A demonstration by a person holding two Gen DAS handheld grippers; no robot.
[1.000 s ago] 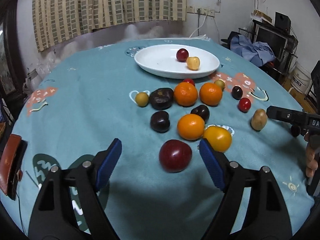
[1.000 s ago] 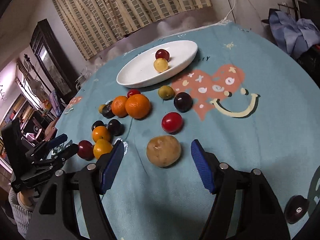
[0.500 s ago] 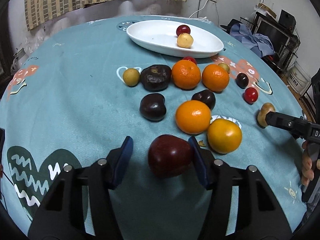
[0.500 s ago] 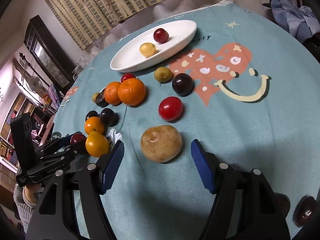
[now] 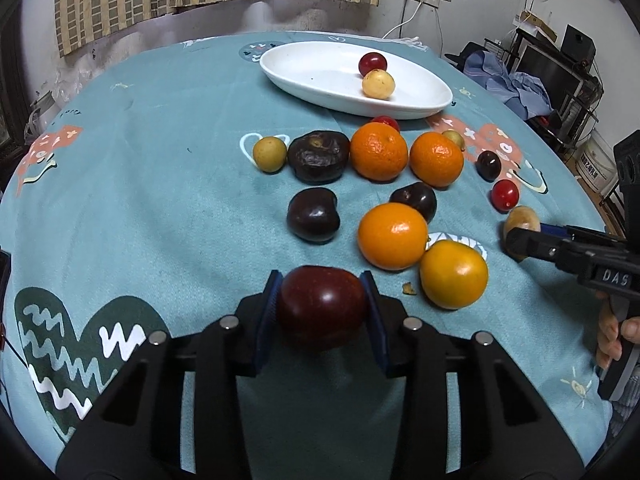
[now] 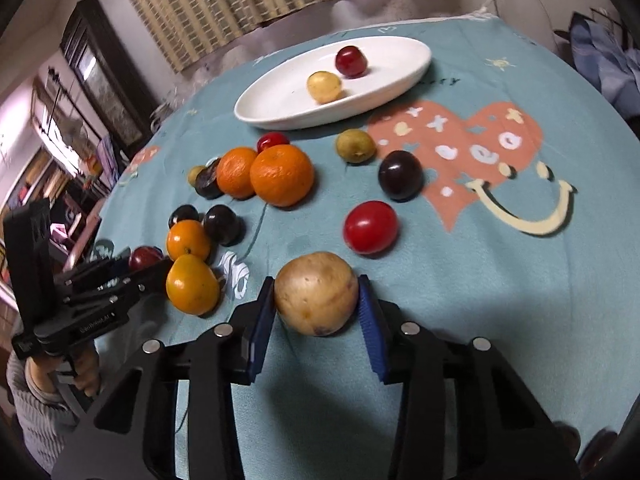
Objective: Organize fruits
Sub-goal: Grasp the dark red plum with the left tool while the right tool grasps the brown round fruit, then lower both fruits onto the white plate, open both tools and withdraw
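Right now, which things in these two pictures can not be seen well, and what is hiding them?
- Small red fruit, left wrist view: mostly behind an orange; only its top shows.
- Tan fruit, left wrist view: partly covered by the right gripper closed on it.
- Dark red fruit, right wrist view: partly covered by the left gripper.
- Dark round objects, right wrist view: blurred and cut by the frame corner.
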